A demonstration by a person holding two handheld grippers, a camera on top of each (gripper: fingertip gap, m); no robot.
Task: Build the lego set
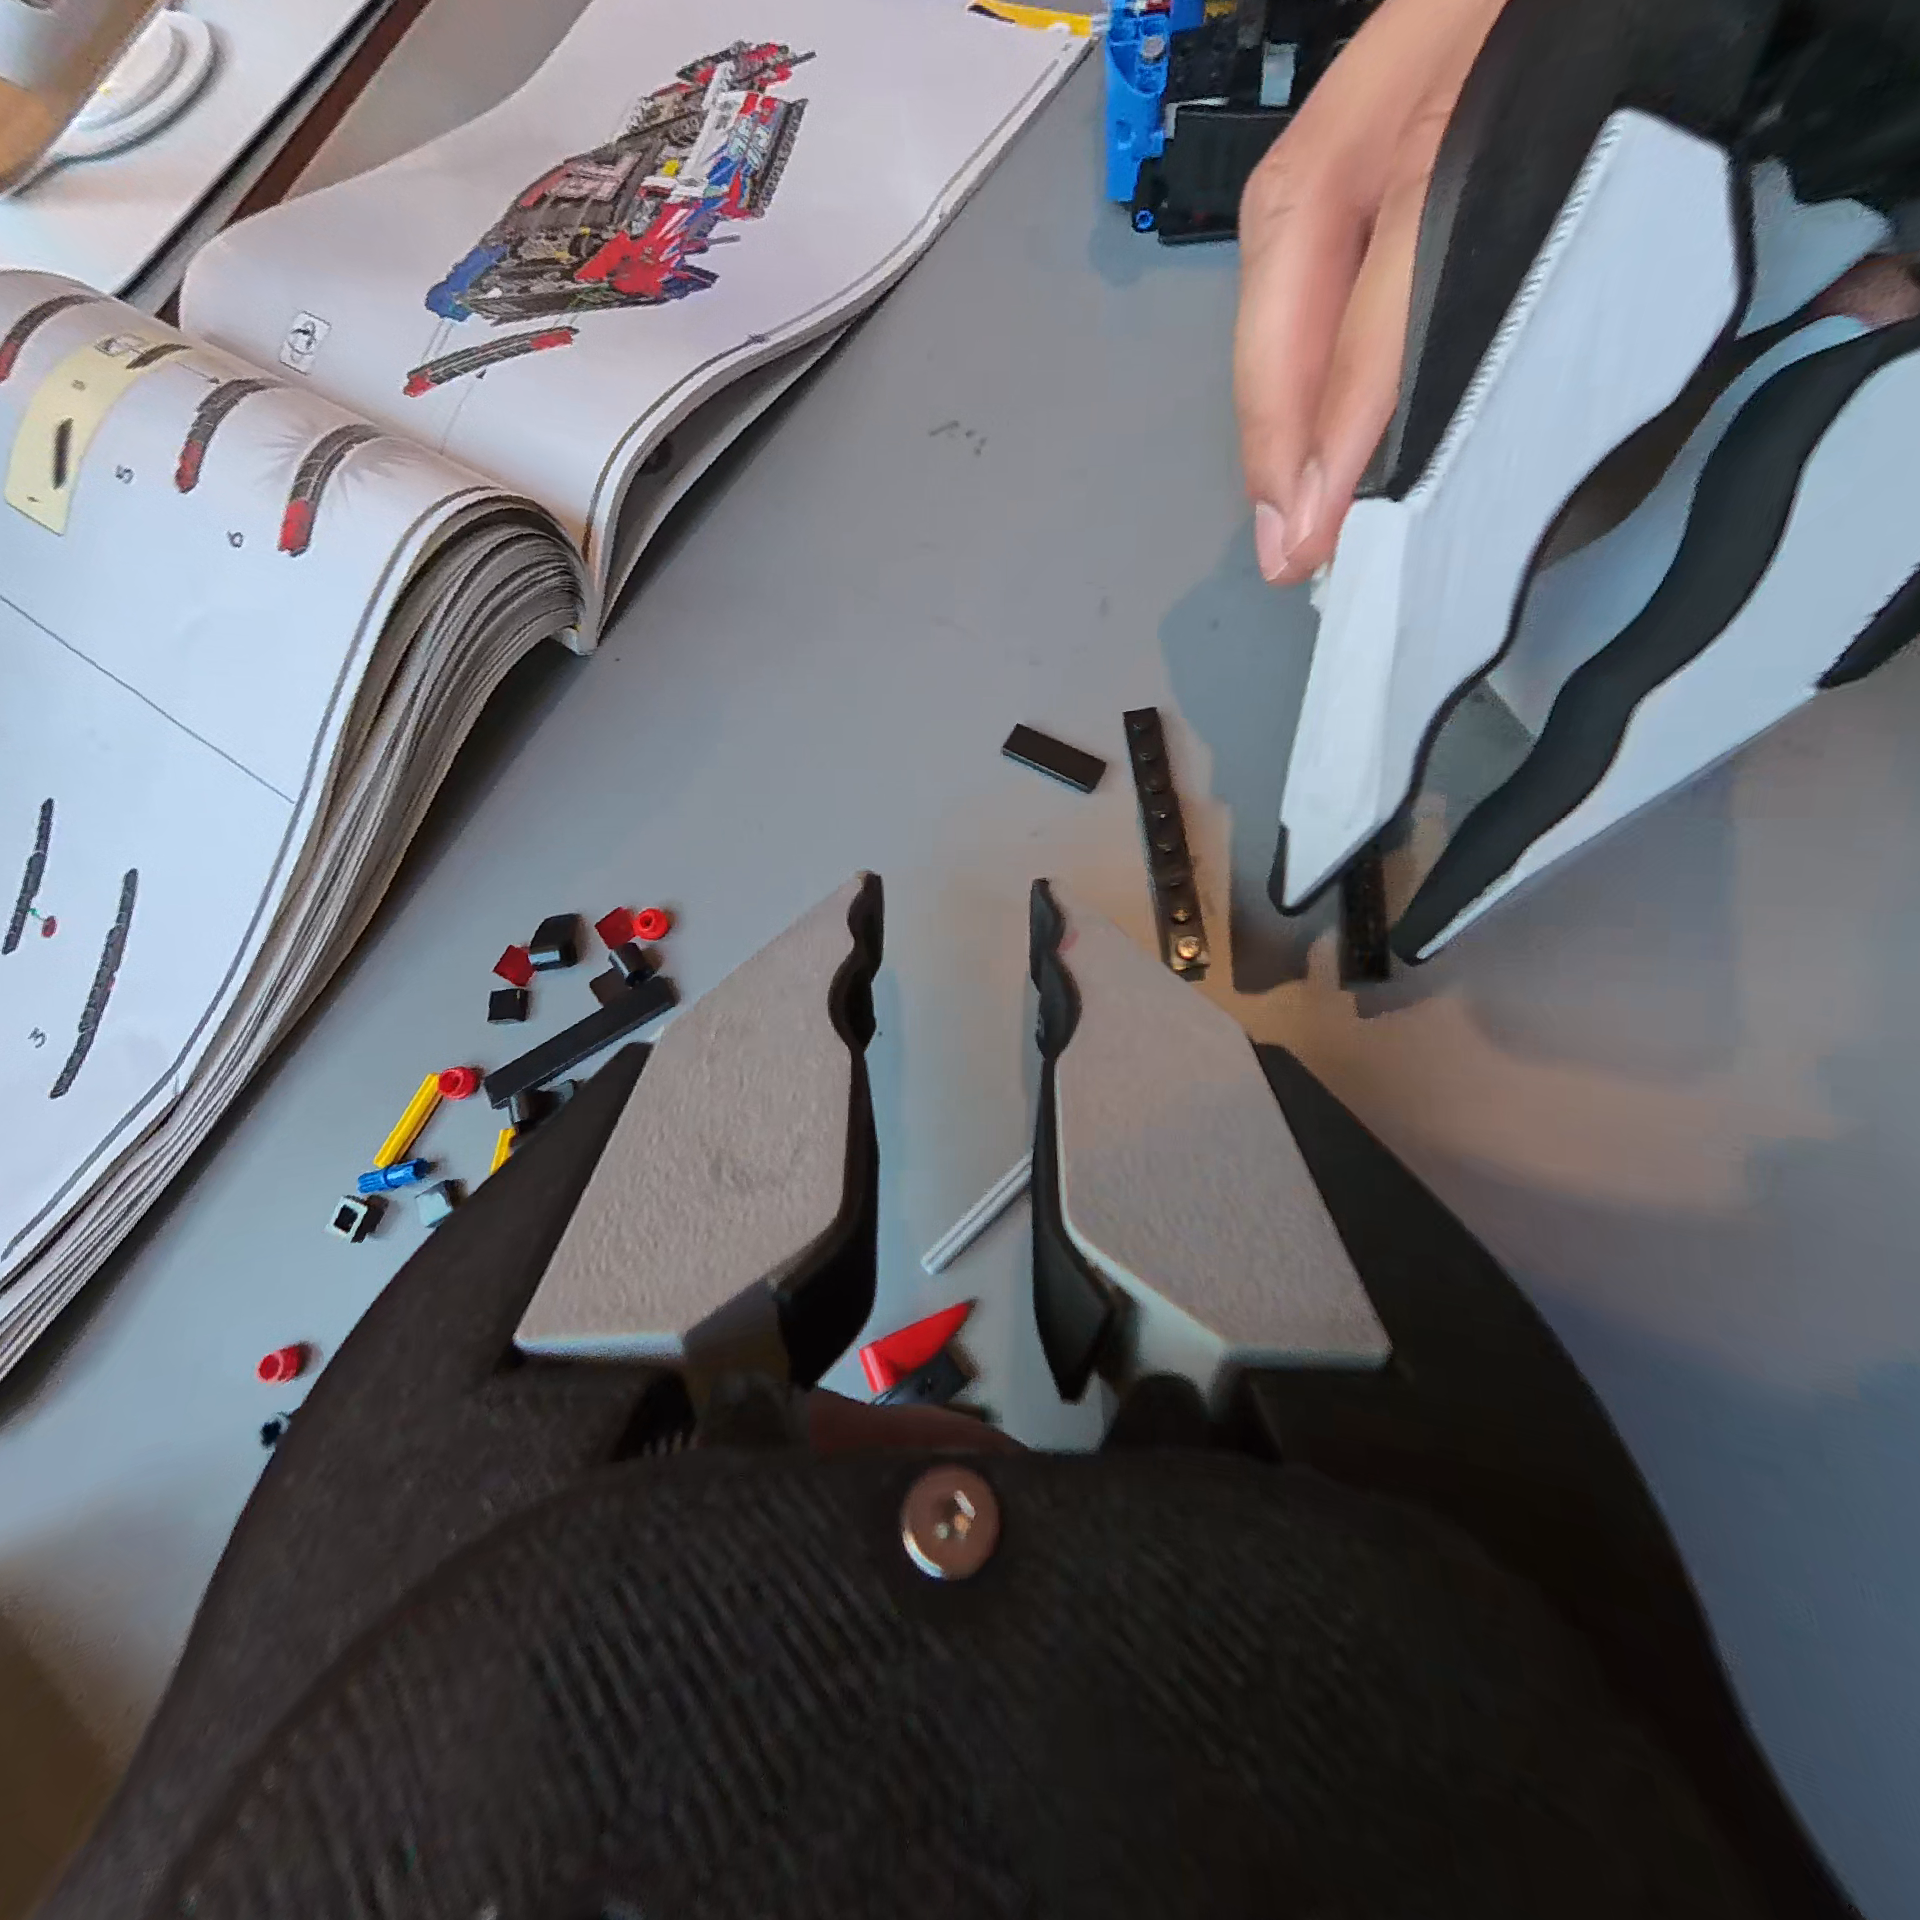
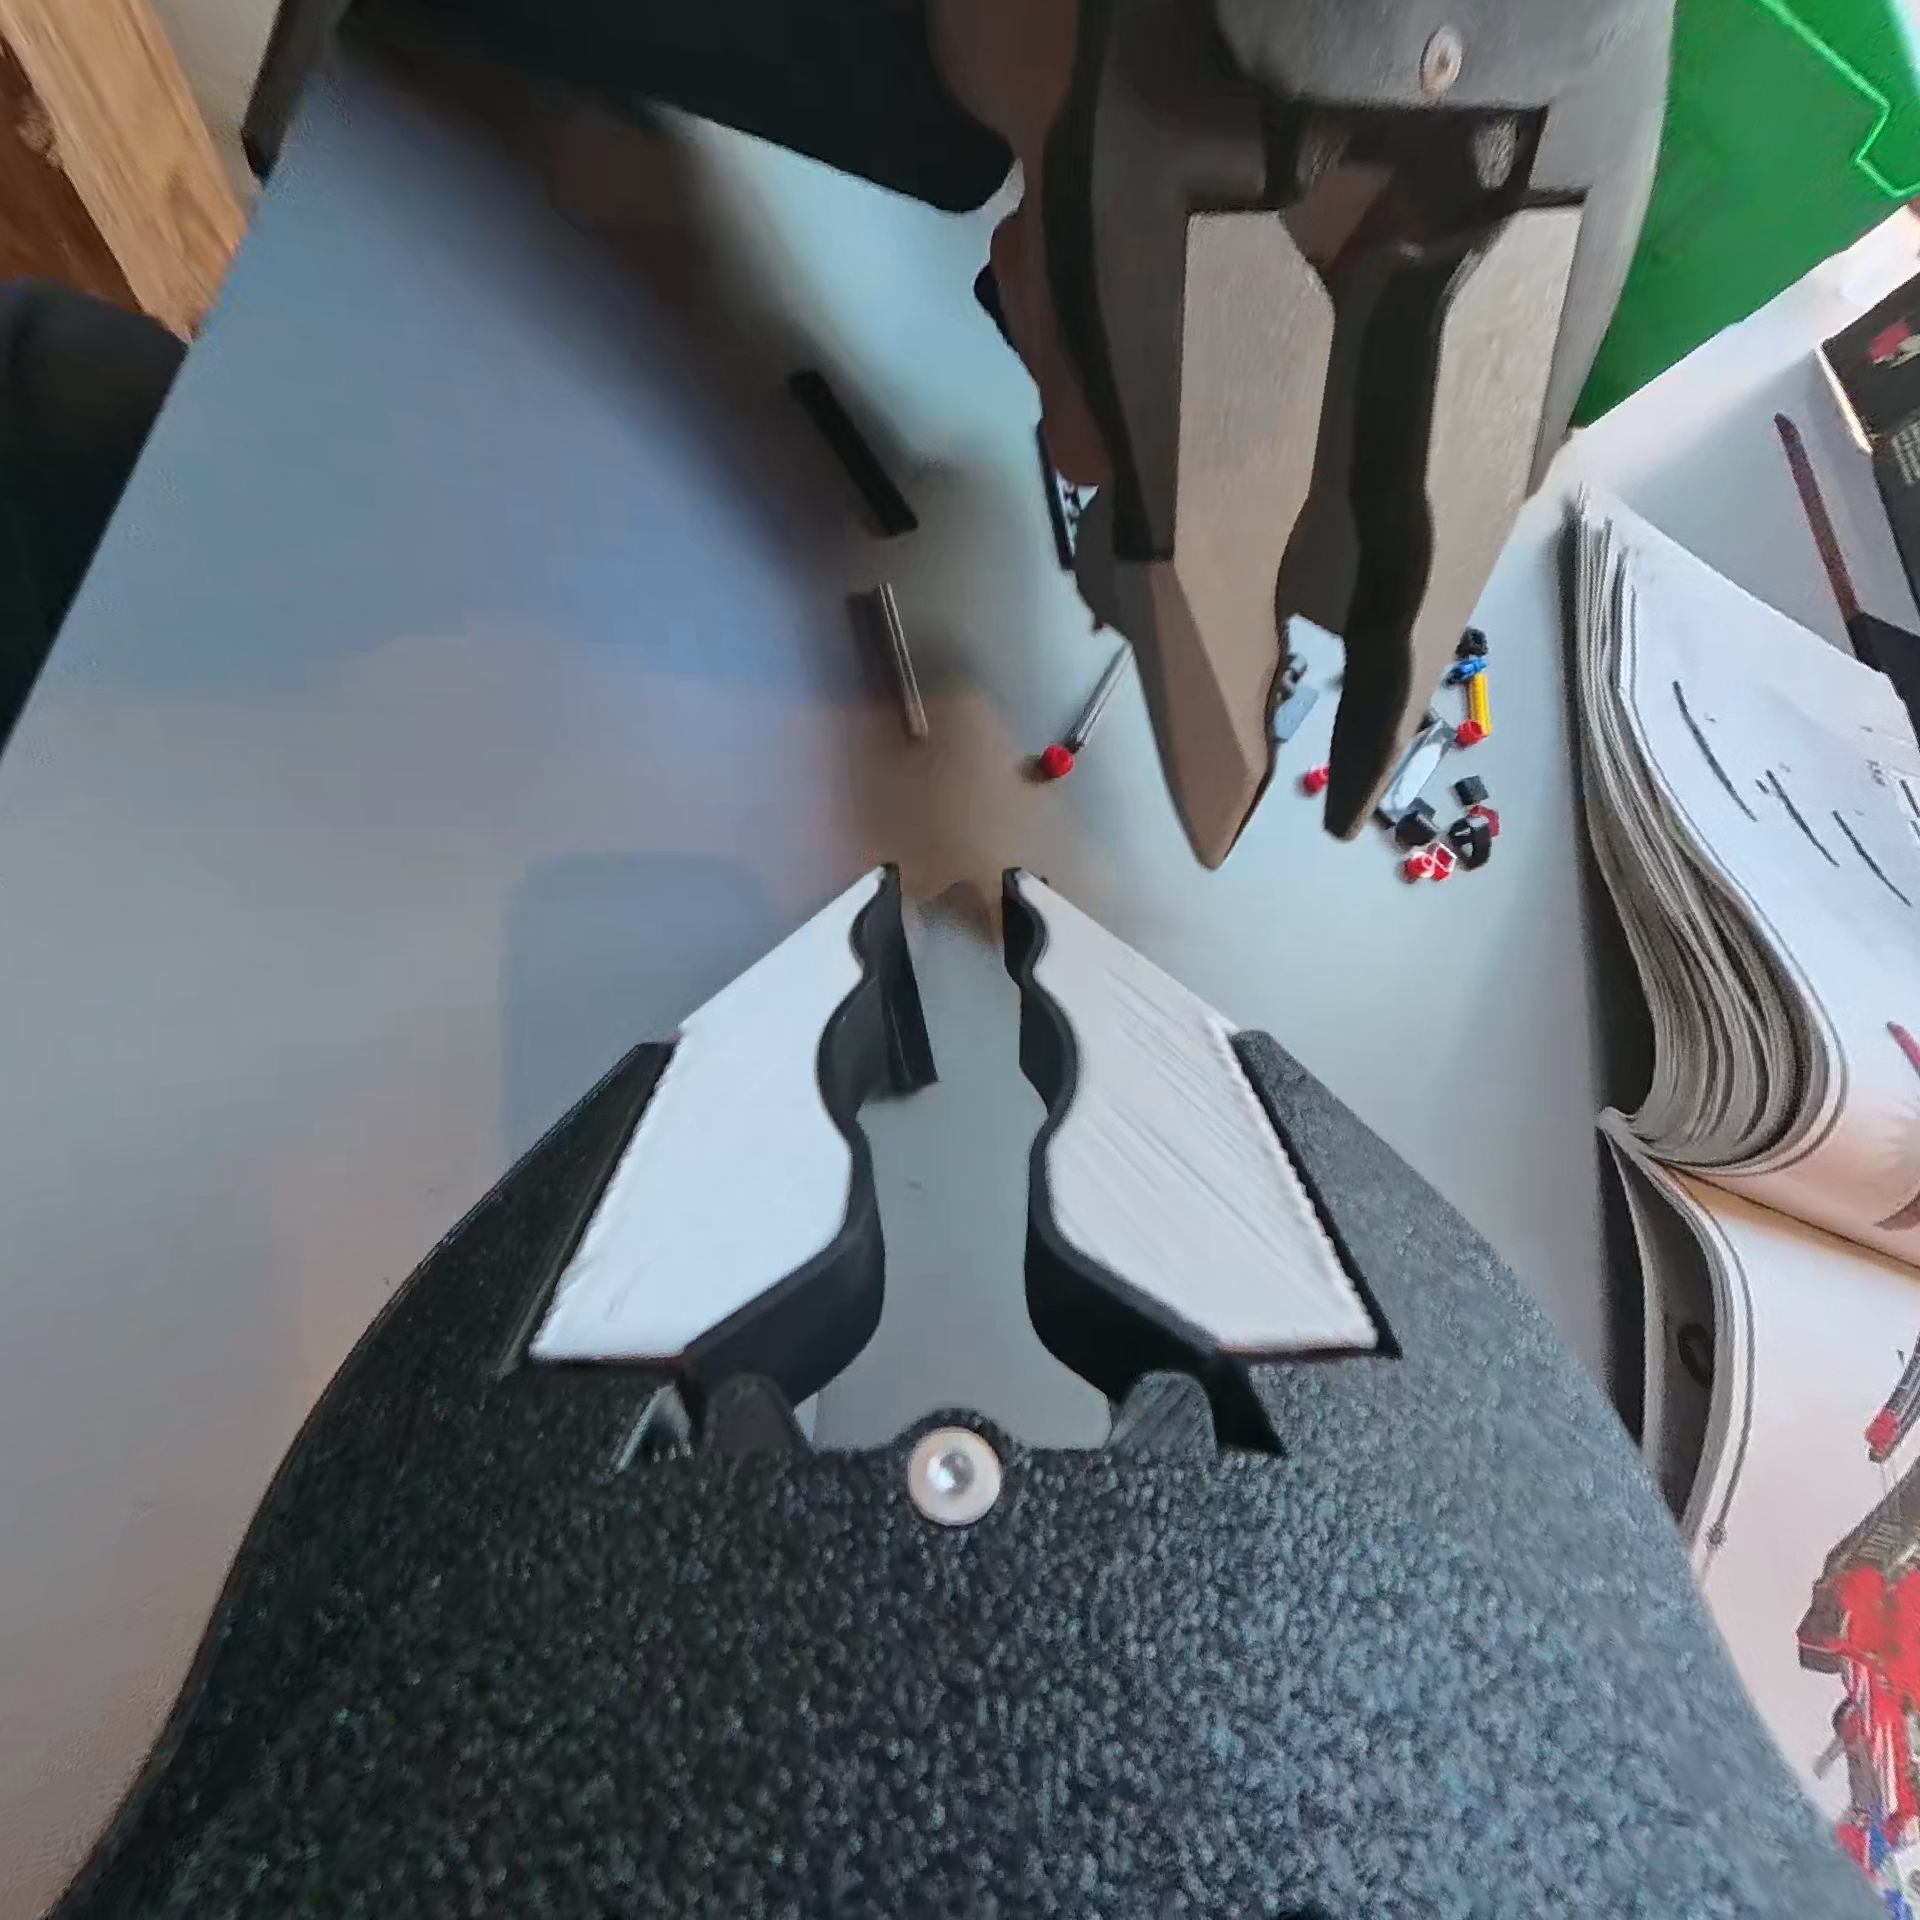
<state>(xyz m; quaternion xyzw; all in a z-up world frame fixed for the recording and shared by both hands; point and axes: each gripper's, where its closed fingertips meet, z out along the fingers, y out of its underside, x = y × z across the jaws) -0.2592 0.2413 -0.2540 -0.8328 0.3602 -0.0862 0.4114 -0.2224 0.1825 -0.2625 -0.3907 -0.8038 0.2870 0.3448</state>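
Observation:
My left gripper point(image 1: 956, 904) is open and empty, low over the grey table point(image 1: 935, 540). It also shows from the front in the right wrist view point(image 2: 1283, 831). My right gripper point(image 2: 951, 883) is open, with a thin black plate point(image 2: 906, 1018) standing in the gap against its left finger. The left wrist view shows that right gripper point(image 1: 1345, 925) tip-down on the table with the black plate point(image 1: 1366, 925) between its tips. A long black studded plate point(image 1: 1169, 842) and a black tile point(image 1: 1051, 758) lie just left of it.
A pile of small red, black, yellow and blue pieces point(image 1: 561, 997) lies left of my left gripper. A red slope point(image 1: 914, 1345) and a grey rod point(image 1: 977, 1216) lie under it. The open instruction book point(image 1: 312, 520) fills the left; a blue-black partial model point(image 1: 1174, 114) stands far back. The black tile point(image 1: 1051, 758) lies around 5 cm away from my left fingertips.

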